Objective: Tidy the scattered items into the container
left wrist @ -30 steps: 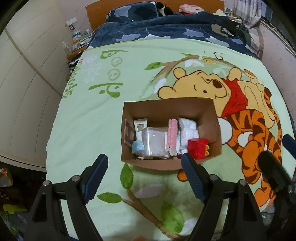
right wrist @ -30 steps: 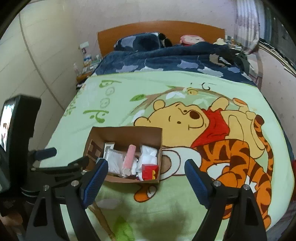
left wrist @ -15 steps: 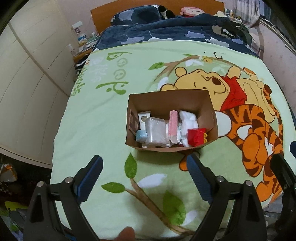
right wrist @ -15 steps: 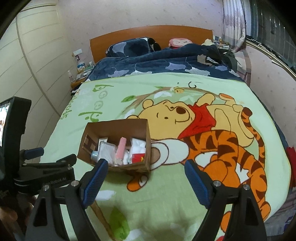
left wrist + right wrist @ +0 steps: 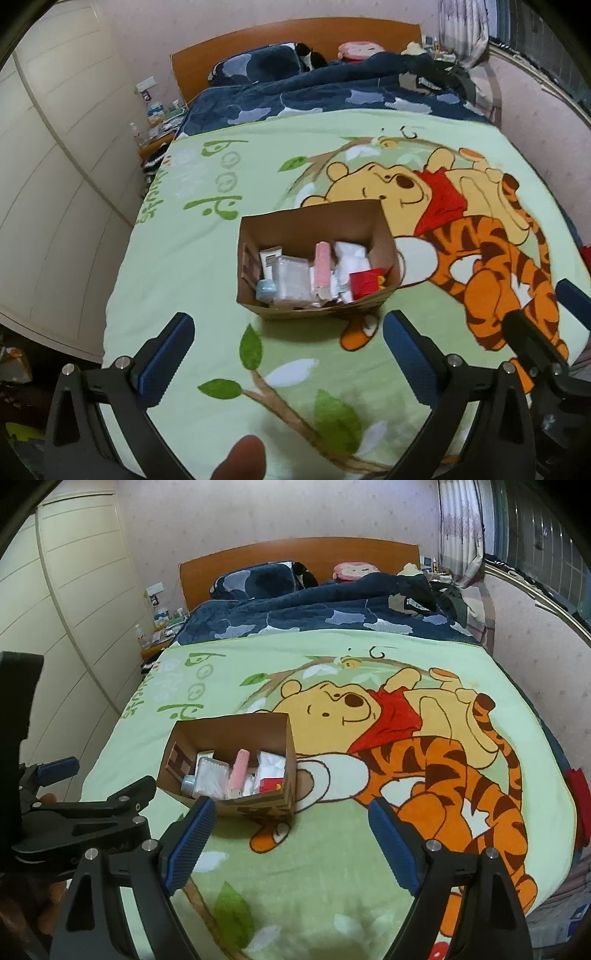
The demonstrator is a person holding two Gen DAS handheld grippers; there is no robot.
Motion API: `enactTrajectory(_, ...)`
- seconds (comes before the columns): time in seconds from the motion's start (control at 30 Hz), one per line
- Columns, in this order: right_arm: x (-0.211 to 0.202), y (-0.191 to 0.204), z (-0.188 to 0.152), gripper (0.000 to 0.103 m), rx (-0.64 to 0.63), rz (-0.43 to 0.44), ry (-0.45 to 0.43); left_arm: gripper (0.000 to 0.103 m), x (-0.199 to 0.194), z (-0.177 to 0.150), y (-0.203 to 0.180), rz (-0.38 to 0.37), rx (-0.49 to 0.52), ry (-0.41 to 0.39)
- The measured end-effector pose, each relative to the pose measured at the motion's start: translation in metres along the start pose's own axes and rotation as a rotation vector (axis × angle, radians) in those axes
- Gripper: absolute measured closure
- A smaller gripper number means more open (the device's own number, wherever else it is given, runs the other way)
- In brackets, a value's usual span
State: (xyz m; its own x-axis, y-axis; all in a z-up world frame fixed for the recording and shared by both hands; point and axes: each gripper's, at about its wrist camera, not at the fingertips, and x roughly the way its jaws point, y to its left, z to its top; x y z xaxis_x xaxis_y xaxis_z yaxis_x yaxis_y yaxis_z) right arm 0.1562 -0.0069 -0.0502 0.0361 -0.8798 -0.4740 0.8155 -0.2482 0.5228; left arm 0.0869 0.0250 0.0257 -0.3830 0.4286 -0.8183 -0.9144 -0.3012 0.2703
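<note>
An open brown cardboard box stands on the green cartoon blanket. In it lie a pink tube, a clear plastic case, a red carton, white packs and a light-blue cap. My left gripper hovers in front of the box with its jaws opening wide and nothing between them. My right gripper is open and empty too, just short of the box and to its right. No loose item shows on the blanket.
A dark blue quilt and a wooden headboard lie beyond the blanket. White wardrobe doors run along the left, with a cluttered nightstand beside them. A person's fingertip shows at the bottom edge.
Both grippers have drawn back from the box, which now looks smaller and farther off. The left jaws have spread wider. More of the headboard and wall has come into view.
</note>
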Motion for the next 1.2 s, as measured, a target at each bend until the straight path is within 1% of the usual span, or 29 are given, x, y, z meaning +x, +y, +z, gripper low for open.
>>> enactTrajectory(0.03,-0.001,0.000,-0.001,0.016,0.001,-0.002,-0.003,0.000,-0.002,0.000,0.000,0.005,-0.003,-0.005)
enactTrajectory(0.1,-0.005,-0.002,-0.001,0.016,0.005,-0.004,-0.012,0.000,-0.005,0.000,0.000,-0.015,-0.011,-0.007)
enactTrajectory(0.3,-0.009,-0.001,-0.002,0.016,0.001,-0.003,-0.014,0.000,-0.002,-0.002,0.004,-0.052,-0.057,0.033)
enactTrajectory(0.43,-0.010,0.000,-0.004,0.016,-0.003,0.000,-0.009,0.000,0.000,-0.006,0.004,-0.045,-0.072,0.057)
enactTrajectory(0.47,-0.010,0.001,-0.005,0.016,-0.028,0.000,-0.017,0.000,0.001,-0.007,0.004,-0.044,-0.074,0.061)
enactTrajectory(0.7,-0.009,0.002,-0.009,0.016,-0.031,0.005,-0.005,0.000,0.005,-0.013,0.002,-0.038,-0.094,0.096)
enactTrajectory(0.9,-0.007,0.003,-0.012,0.016,-0.036,0.007,0.007,0.000,0.010,-0.017,0.000,-0.056,-0.104,0.131)
enactTrajectory(1.03,-0.007,0.001,-0.012,0.016,-0.032,0.005,0.009,0.000,0.011,-0.018,-0.002,-0.052,-0.114,0.139)
enactTrajectory(1.2,-0.007,0.000,-0.014,0.016,-0.035,-0.002,0.013,0.000,0.012,-0.018,-0.004,-0.064,-0.118,0.146)
